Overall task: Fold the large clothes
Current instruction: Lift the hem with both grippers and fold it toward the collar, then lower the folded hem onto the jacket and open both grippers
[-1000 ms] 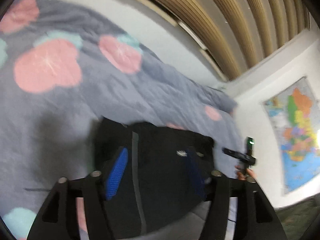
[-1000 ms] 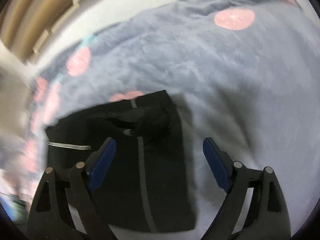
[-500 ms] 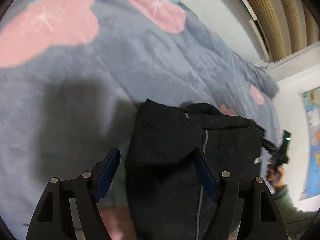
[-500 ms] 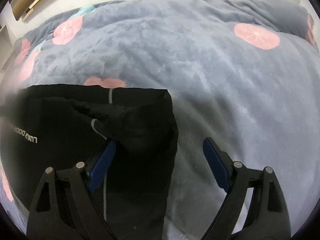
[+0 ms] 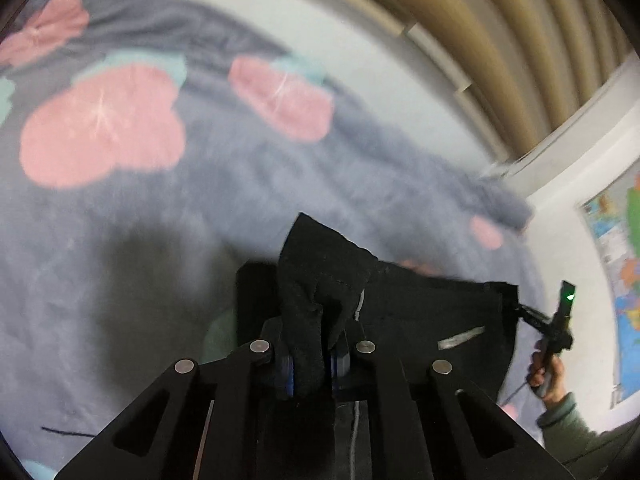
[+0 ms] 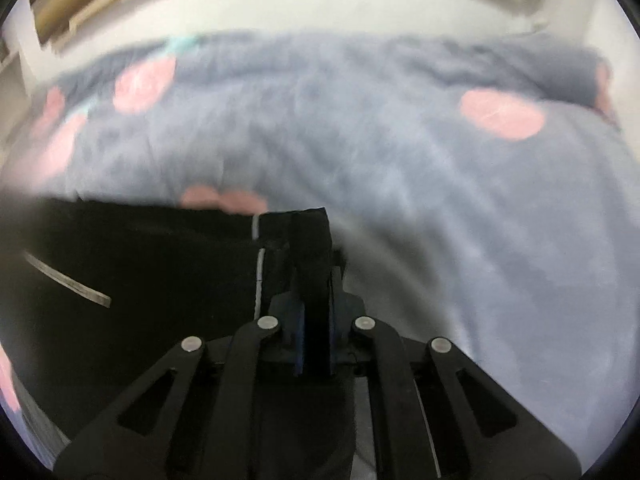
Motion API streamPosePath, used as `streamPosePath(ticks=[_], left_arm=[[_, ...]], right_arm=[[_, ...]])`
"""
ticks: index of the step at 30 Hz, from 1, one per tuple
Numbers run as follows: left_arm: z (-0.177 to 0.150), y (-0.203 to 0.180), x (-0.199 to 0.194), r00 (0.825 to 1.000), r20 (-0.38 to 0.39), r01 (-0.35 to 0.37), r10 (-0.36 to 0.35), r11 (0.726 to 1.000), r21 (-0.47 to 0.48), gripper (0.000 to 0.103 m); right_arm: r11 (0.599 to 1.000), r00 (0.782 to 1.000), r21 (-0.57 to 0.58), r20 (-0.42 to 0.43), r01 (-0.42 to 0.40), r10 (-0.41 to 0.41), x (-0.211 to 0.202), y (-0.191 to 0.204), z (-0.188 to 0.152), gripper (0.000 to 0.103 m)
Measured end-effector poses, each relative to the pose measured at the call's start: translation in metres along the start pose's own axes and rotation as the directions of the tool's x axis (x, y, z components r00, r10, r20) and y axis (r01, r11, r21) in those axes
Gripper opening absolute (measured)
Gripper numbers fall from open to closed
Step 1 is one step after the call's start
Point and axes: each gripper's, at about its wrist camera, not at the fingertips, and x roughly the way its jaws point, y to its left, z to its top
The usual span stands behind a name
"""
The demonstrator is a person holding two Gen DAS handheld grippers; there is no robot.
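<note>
A black garment (image 5: pixel 432 312) with thin grey stripes lies partly folded on a grey blanket with pink flowers (image 5: pixel 120 184). My left gripper (image 5: pixel 311 364) is shut on a bunched corner of the garment, which sticks up between the blue pads. My right gripper (image 6: pixel 314 344) is shut on the opposite corner of the garment (image 6: pixel 132 280), at its right edge. In the left wrist view the right gripper (image 5: pixel 554 328) shows at the garment's far edge, held by a hand. Both views are blurred.
The blanket (image 6: pixel 440 184) covers a bed that runs to a white wall. Beige slatted panelling (image 5: pixel 500 20) is above the bed. A coloured map (image 5: pixel 624 264) hangs on the wall at the right.
Both grippers were open over the garment's corners; now both have shut on the cloth. The garment corners are bunched up between the pads and the views have shifted.
</note>
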Motion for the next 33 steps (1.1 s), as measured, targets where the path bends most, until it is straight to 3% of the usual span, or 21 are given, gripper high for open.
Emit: streamPosePath(ticks=[3,6,9,13,16,18,21,22,24,27,30,33], left_arm=[[0.024,-0.015,-0.013,0.997,0.063,-0.045,0.043,0.998,0.031,0.011],[0.045,-0.004,0.012,0.992,0.064,-0.104,0.104,0.995,-0.006,0.011],[0.047,0.022,0.055,0.985,-0.006,-0.172,0.172,0.983,-0.065,0.011],[0.026,0.061,0.123,0.96,-0.156,-0.252,0.234,0.961,-0.109,0.014],[0.019,0.07,0.128,0.968,-0.14,-0.23,0.21,0.962,-0.145,0.018],[0.02,0.075,0.123,0.975,-0.133,-0.2,0.178,0.964,-0.174,0.019],[0.02,0.078,0.104,0.985,-0.11,-0.157,0.136,0.964,-0.213,0.021],[0.021,0.077,0.098,0.986,-0.104,-0.153,0.133,0.964,-0.217,0.023],[0.021,0.072,0.072,0.988,-0.075,-0.149,0.136,0.965,-0.216,0.039],[0.017,0.079,0.033,0.996,-0.034,-0.083,0.077,0.959,-0.27,0.04],[0.01,0.076,0.002,0.988,-0.012,-0.152,0.154,0.954,-0.26,0.039],[-0.008,0.049,-0.022,0.982,0.008,-0.182,0.187,0.964,-0.194,0.039]], right_arm=[[0.997,0.995,-0.049,0.081,0.056,-0.052,-0.019,0.013,0.028,0.005],[0.989,0.99,-0.077,0.078,0.123,-0.117,0.009,0.026,0.056,0.005],[0.987,0.988,-0.06,-0.042,0.149,-0.151,0.076,0.026,0.063,0.005],[0.988,0.956,-0.079,-0.25,0.134,-0.15,0.168,0.027,0.036,0.008],[0.977,0.946,-0.124,-0.255,0.173,-0.2,0.185,0.036,0.023,0.01],[0.976,0.946,-0.123,-0.25,0.179,-0.205,0.183,0.035,0.023,0.011],[0.986,0.952,-0.07,-0.256,0.153,-0.167,0.167,0.021,0.026,0.024],[0.989,0.956,-0.038,-0.251,0.144,-0.148,0.155,0.014,0.029,0.031],[0.99,0.968,0.013,-0.216,0.137,-0.131,0.124,0.002,0.031,0.037],[0.991,0.981,0.029,-0.149,0.13,-0.125,0.068,-0.008,0.026,0.04],[0.995,0.99,0.045,-0.115,0.085,-0.079,0.016,-0.002,0.013,0.044],[0.998,0.994,0.054,-0.112,0.017,-0.011,-0.015,0.021,-0.011,0.055]])
